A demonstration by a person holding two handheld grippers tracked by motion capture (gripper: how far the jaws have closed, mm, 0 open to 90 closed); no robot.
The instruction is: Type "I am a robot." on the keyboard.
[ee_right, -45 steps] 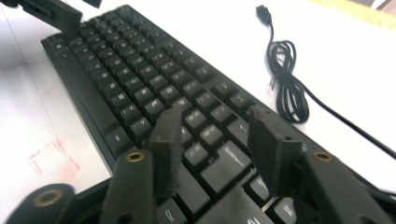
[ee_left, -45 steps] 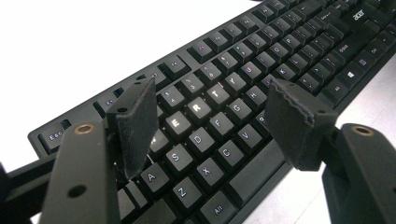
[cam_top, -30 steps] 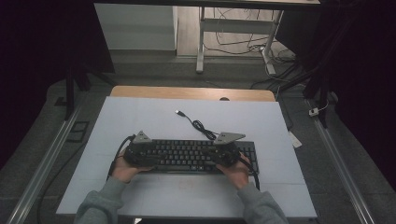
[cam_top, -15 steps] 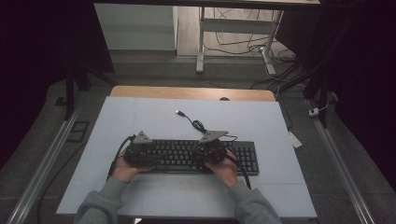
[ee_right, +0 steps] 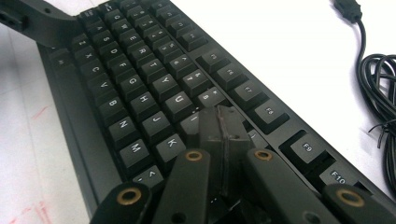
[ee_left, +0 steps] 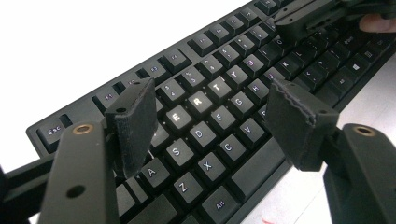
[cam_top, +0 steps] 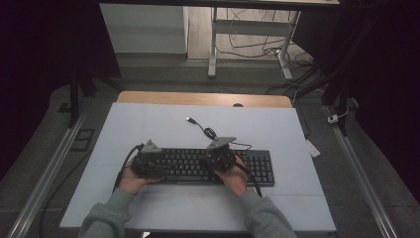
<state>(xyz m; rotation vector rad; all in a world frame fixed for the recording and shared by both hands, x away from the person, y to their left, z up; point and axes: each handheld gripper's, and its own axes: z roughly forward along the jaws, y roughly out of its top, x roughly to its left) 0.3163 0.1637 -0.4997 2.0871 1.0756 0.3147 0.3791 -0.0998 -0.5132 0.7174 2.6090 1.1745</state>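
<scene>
White tabletop [cam_top: 163, 124]: keyboard [cam_top: 198, 166] lies crosswise. Left gripper [ee_left: 212, 116] is held spread above E-R-T keys; right gripper [ee_right: 222, 135], pads pressed together, is poised at I/O keys.
</scene>
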